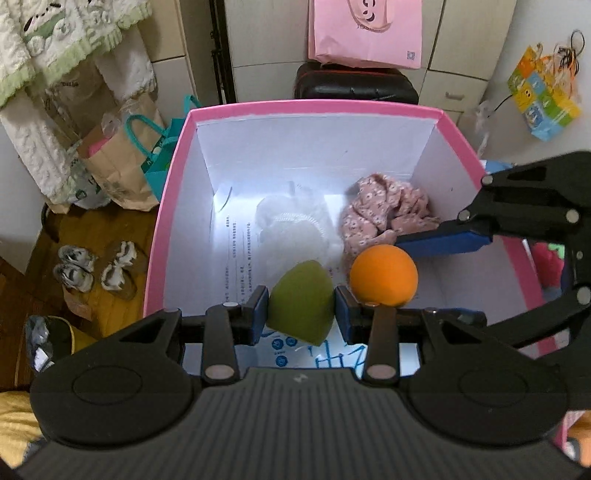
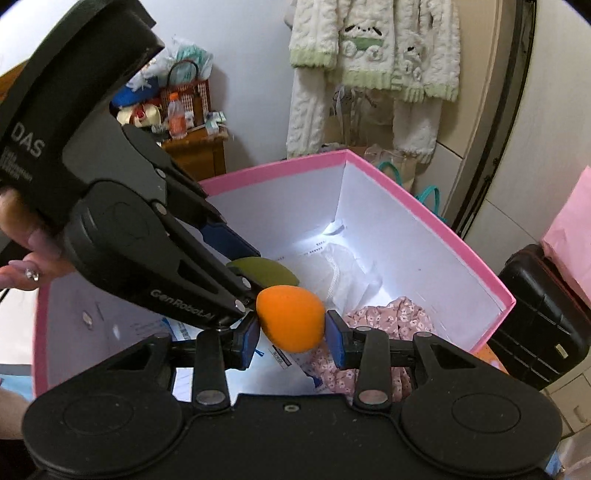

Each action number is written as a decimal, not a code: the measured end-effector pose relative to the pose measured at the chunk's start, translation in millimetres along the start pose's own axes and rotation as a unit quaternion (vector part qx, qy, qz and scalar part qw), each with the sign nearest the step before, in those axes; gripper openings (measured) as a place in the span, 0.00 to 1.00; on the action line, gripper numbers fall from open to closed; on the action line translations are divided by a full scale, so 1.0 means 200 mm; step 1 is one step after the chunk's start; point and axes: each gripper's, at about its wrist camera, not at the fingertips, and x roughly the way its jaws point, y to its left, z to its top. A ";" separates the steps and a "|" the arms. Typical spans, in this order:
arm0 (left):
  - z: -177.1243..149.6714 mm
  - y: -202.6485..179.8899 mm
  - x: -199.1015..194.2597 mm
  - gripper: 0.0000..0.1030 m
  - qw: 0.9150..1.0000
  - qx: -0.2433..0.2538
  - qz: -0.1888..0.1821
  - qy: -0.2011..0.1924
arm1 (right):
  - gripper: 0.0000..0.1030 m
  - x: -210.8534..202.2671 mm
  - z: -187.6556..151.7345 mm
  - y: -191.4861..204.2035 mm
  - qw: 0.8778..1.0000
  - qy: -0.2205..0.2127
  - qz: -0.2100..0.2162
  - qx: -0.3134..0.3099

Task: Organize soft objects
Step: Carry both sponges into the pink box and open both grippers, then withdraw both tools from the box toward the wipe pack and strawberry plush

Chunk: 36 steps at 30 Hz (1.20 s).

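My left gripper is shut on a green soft sponge and holds it over the open pink box. My right gripper is shut on an orange soft ball, also over the box. The two grippers are close together; the ball sits just right of the sponge. In the right wrist view the sponge shows behind the left gripper's fingers. A pink floral cloth and a white cloth lie on the box floor.
A black suitcase with a pink paper bag stands behind the box. Paper bags and slippers lie on the wooden floor to the left. A white sweater hangs on the wall.
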 end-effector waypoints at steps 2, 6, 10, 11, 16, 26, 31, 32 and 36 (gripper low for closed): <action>0.00 -0.02 0.00 0.36 1.000 0.015 0.011 -0.007 | 0.44 0.01 0.00 -0.01 1.000 0.004 -0.002 -0.001; 0.00 -0.02 -0.02 0.41 0.999 0.022 0.017 -0.018 | 0.44 0.03 0.00 -0.04 1.000 0.009 -0.009 0.003; -0.01 -0.04 -0.07 0.47 0.999 0.028 0.016 -0.028 | 0.45 0.03 -0.01 -0.04 1.000 0.005 -0.014 0.013; -0.02 -0.04 -0.09 0.52 0.999 0.025 0.013 -0.034 | 0.46 0.03 -0.01 -0.03 1.000 0.002 -0.018 0.014; -0.08 -0.02 -0.23 0.61 0.998 0.014 0.011 -0.067 | 0.51 -0.05 -0.03 -0.01 0.999 -0.018 -0.022 0.029; -0.24 -0.06 -0.52 0.63 0.994 0.041 0.007 -0.102 | 0.51 -0.31 -0.07 0.15 0.996 -0.033 -0.067 0.042; -0.34 -0.12 -0.74 0.69 0.987 0.073 0.008 -0.141 | 0.54 -0.44 -0.08 0.25 0.995 -0.026 -0.090 0.045; -0.36 -0.14 -0.77 0.70 0.986 0.079 0.008 -0.146 | 0.54 -0.46 -0.09 0.28 0.994 -0.026 -0.091 0.044; -0.43 -0.19 -0.88 0.73 0.982 0.100 0.007 -0.160 | 0.54 -0.57 -0.12 0.38 0.994 -0.028 -0.101 0.035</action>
